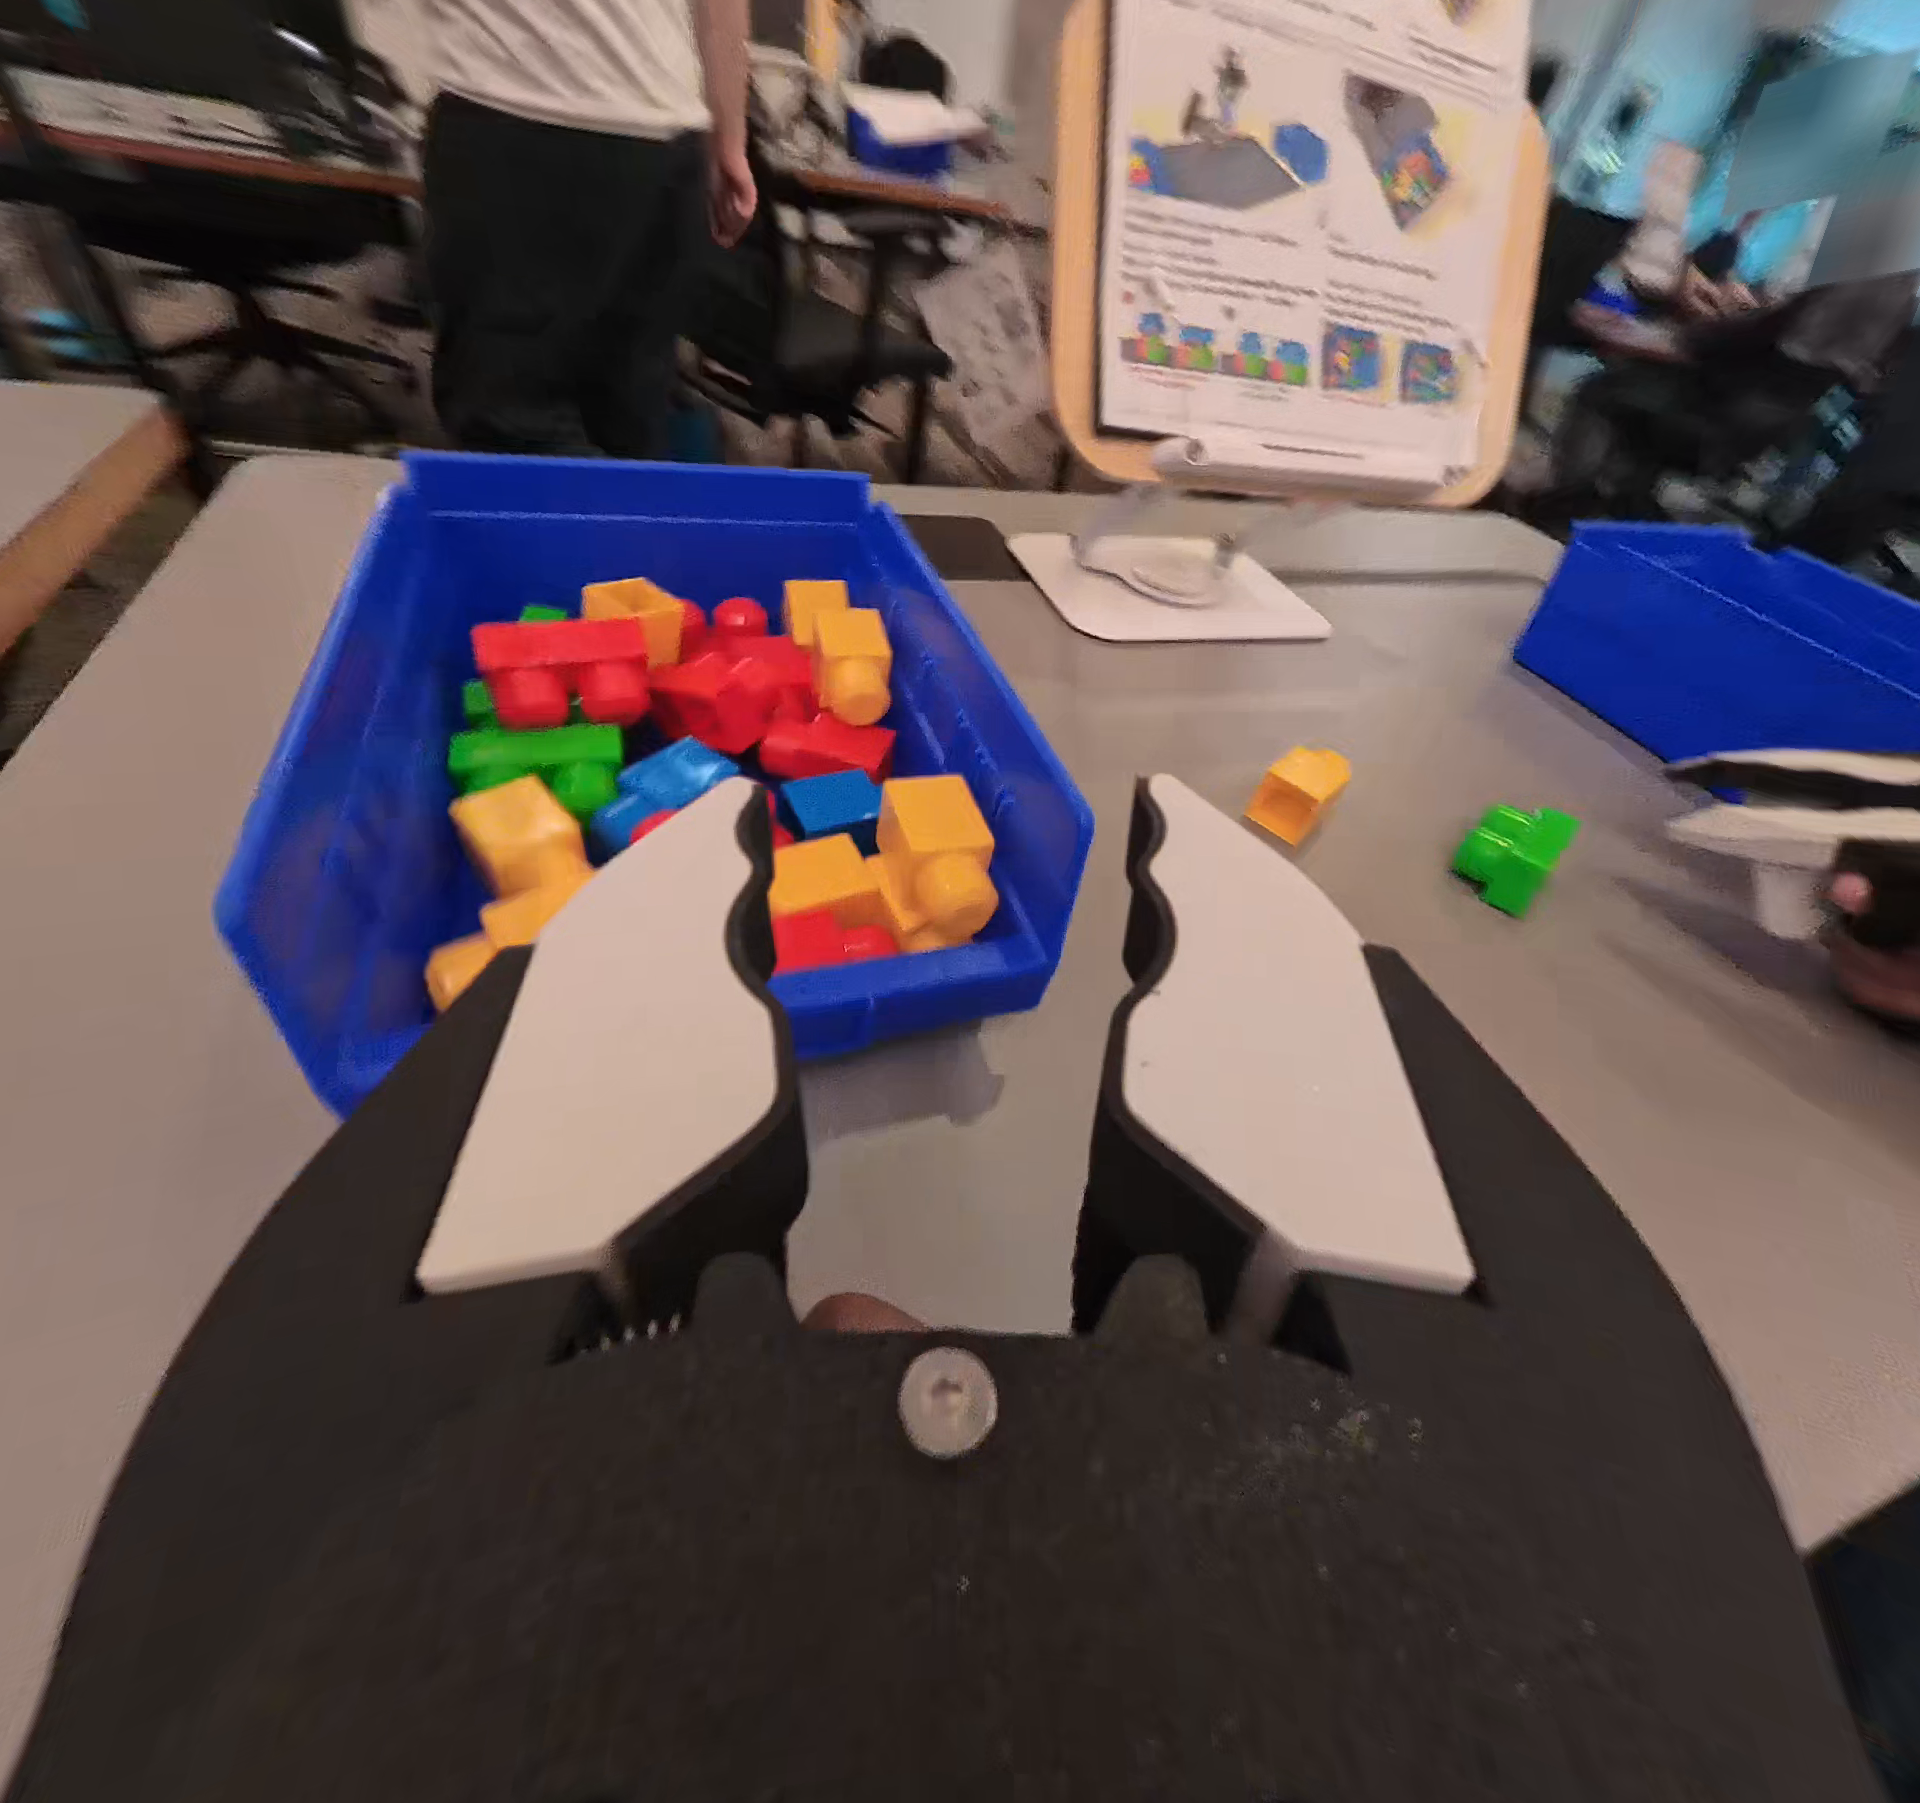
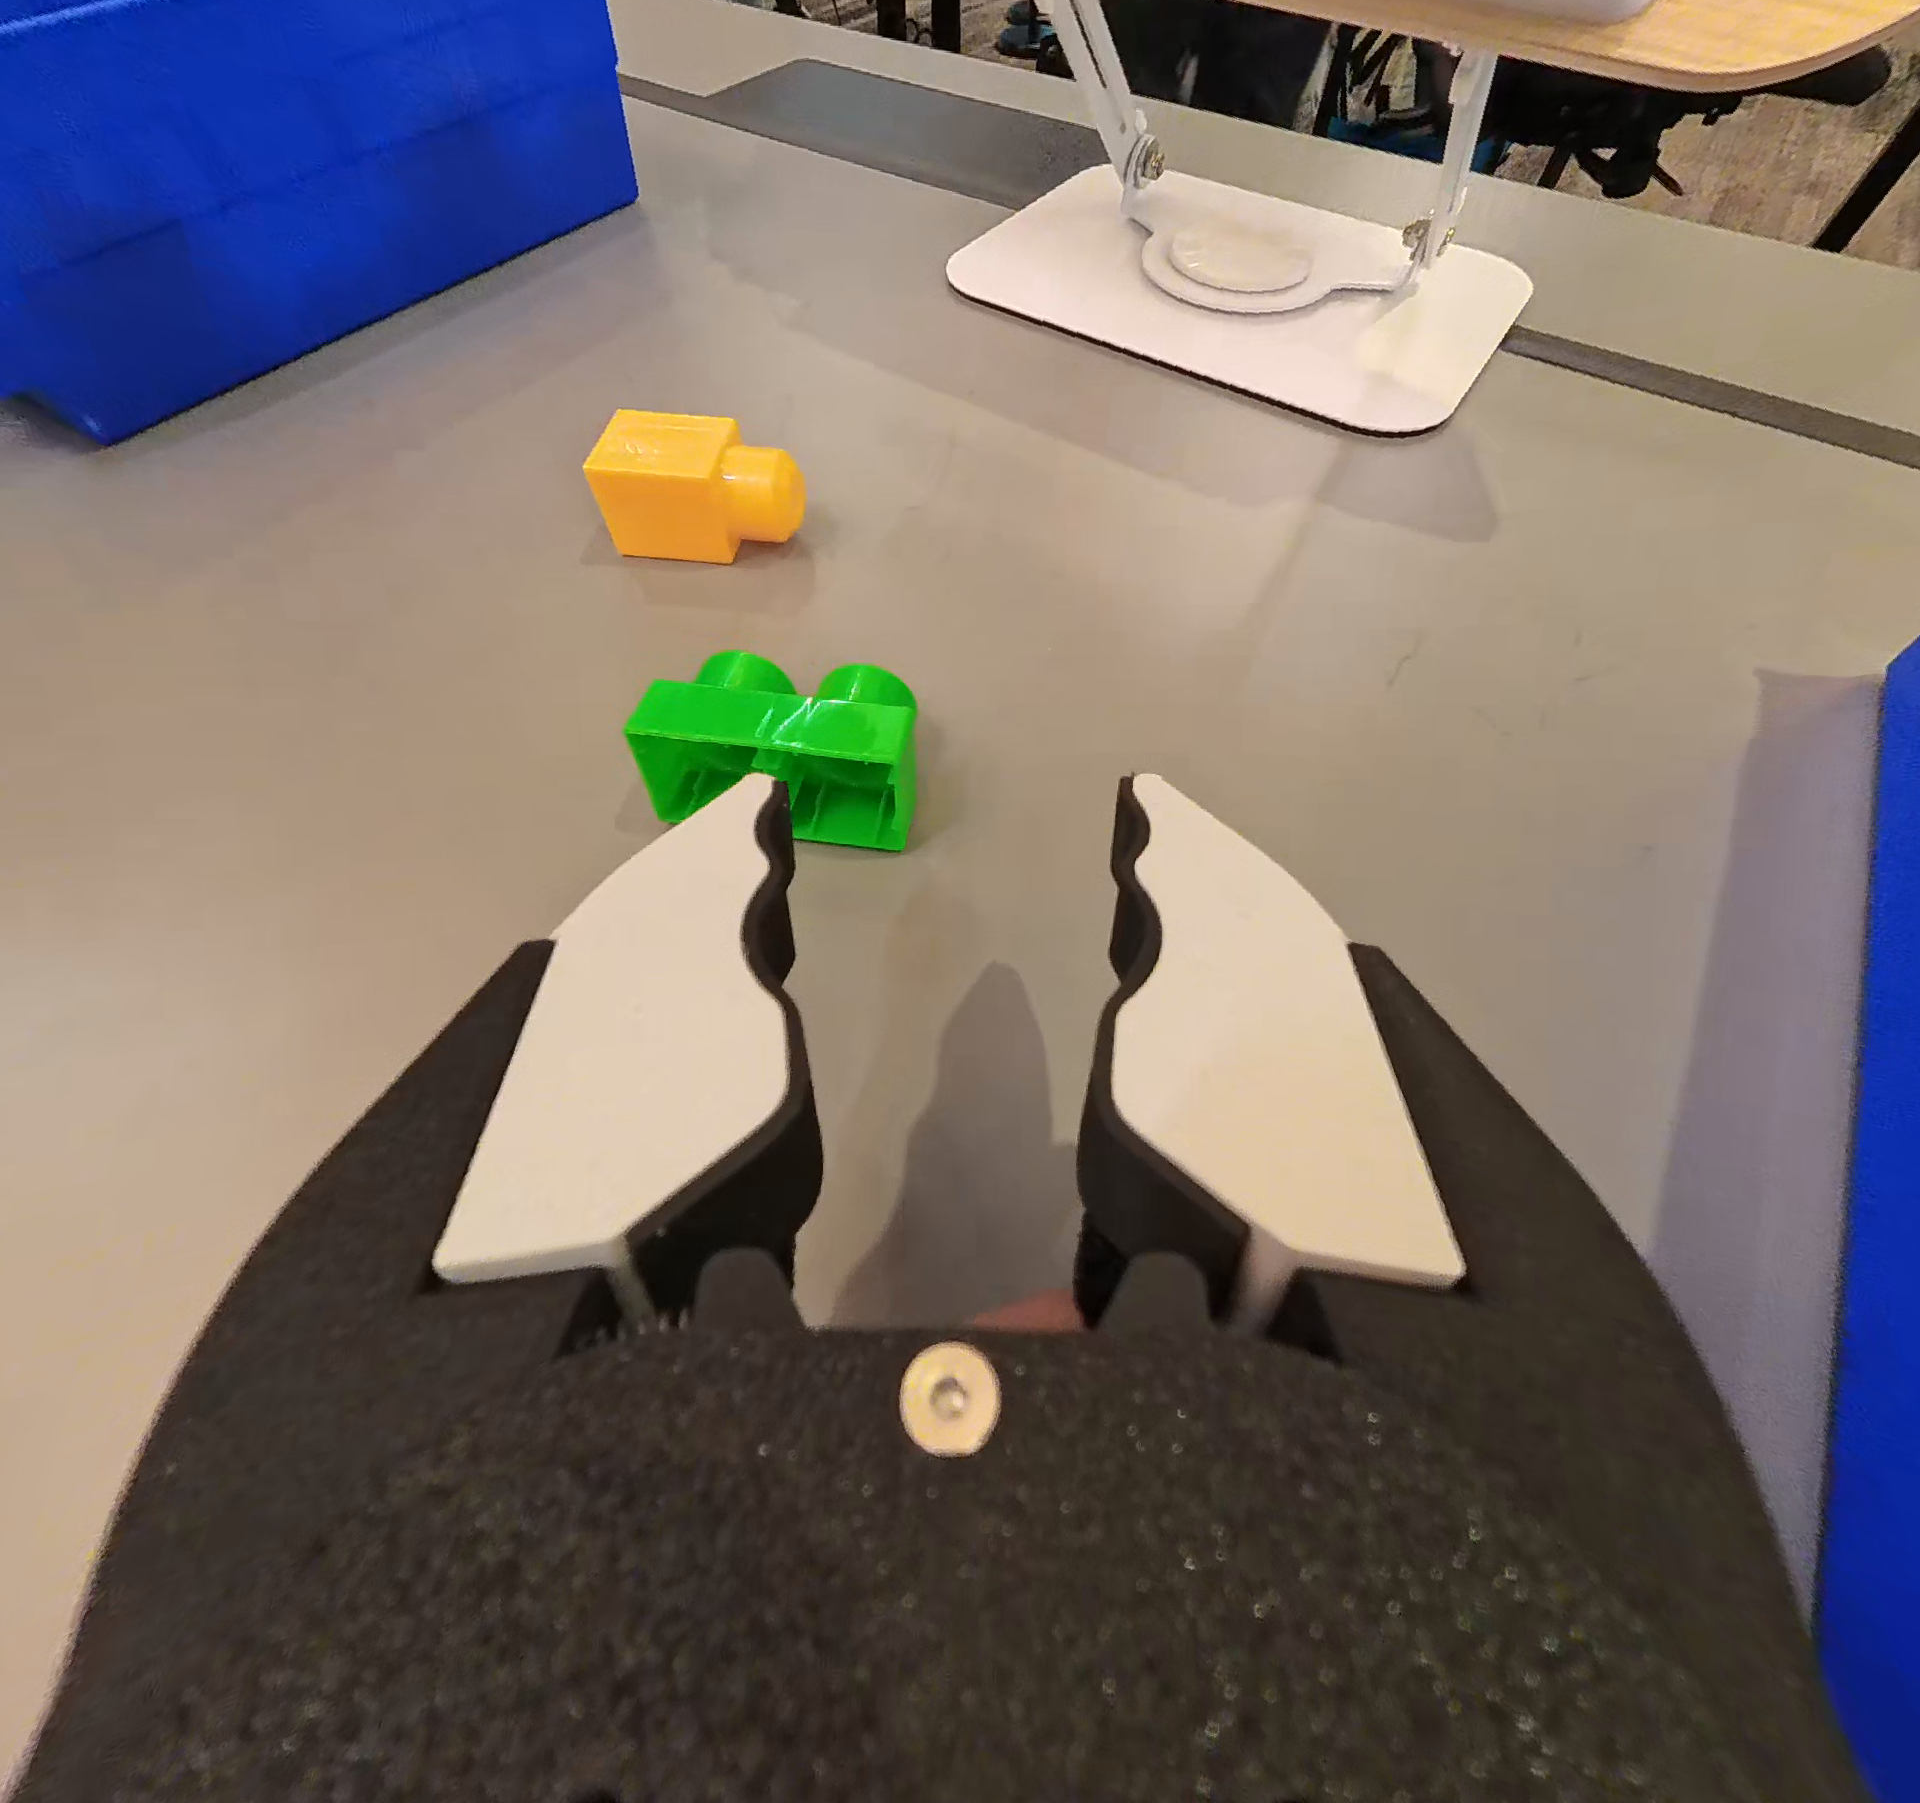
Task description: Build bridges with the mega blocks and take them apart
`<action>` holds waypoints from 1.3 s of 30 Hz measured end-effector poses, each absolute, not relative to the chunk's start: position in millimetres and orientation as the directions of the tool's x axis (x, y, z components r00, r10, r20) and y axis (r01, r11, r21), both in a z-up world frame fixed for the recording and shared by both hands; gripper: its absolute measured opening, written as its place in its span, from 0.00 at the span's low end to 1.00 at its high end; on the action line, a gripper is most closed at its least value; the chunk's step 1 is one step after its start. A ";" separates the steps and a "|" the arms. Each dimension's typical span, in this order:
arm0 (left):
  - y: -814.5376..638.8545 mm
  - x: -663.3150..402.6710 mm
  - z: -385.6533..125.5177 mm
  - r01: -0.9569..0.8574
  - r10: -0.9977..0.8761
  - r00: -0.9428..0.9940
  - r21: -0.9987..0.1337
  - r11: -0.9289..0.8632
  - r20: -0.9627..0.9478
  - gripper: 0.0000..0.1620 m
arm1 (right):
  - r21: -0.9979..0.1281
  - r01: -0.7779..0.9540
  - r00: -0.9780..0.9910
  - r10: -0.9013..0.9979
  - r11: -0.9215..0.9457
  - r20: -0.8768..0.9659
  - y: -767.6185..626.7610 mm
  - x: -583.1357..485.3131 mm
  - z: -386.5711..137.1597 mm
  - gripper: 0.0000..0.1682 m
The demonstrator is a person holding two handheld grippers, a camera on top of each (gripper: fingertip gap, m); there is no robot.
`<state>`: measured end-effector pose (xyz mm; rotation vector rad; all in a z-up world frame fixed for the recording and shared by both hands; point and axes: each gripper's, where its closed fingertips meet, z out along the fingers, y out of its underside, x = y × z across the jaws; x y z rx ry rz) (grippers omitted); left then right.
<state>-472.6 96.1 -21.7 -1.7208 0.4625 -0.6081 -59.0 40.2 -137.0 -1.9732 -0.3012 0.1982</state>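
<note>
Right wrist view: we hold the right claw (image 2: 945, 797) wide and empty, just short of the green two-stud plastic block (image 2: 774, 751) on its side mid-tabletop (image 2: 1351, 714); gathering has begun, so next we must straddle it. Beyond lies the yellow one-stud block (image 2: 686, 486). Our left claw (image 1: 945, 797), also wide, hangs over the blue plastic bin (image 1: 343, 714) heaped with mixed blocks near the tabletop's left edge.

The right gripper (image 2: 951, 797) was wide open over the grey table (image 2: 1351, 662), its left tip just before a green block (image 2: 774, 751) lying beside a yellow block (image 2: 686, 486).
</note>
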 end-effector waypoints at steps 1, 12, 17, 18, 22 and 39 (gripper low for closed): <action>87.7 -475.8 -31.2 0.052 -0.544 0.824 -0.977 -0.206 0.159 0.39 | -0.913 0.122 0.954 0.300 -0.389 -0.001 40.2 -59.2 -137.0 0.35; 33.0 -488.7 -81.1 0.091 -0.393 0.903 -0.971 -0.223 0.175 0.40 | -0.912 0.127 0.954 0.300 -0.390 0.005 40.4 -59.4 -137.4 0.35; 34.6 -490.0 -86.0 0.043 -0.402 0.906 -0.972 -0.233 0.136 0.40 | -0.913 0.126 0.954 0.299 -0.388 0.005 40.2 -59.2 -137.0 0.35; 35.0 -491.4 -86.1 0.050 -0.397 0.907 -0.970 -0.236 0.143 0.39 | -0.912 0.127 0.954 0.300 -0.390 0.005 40.3 -59.4 -137.4 0.34; 35.4 -491.9 -87.8 0.057 -0.397 0.905 -0.967 -0.249 0.155 0.39 | -0.910 0.130 0.953 0.302 -0.392 0.006 40.3 -59.8 -137.9 0.34; 81.4 -482.2 -70.9 -0.063 -0.415 0.904 -0.928 -0.367 0.103 0.40 | -0.907 0.133 0.952 0.307 -0.399 0.005 40.5 -60.8 -139.0 0.34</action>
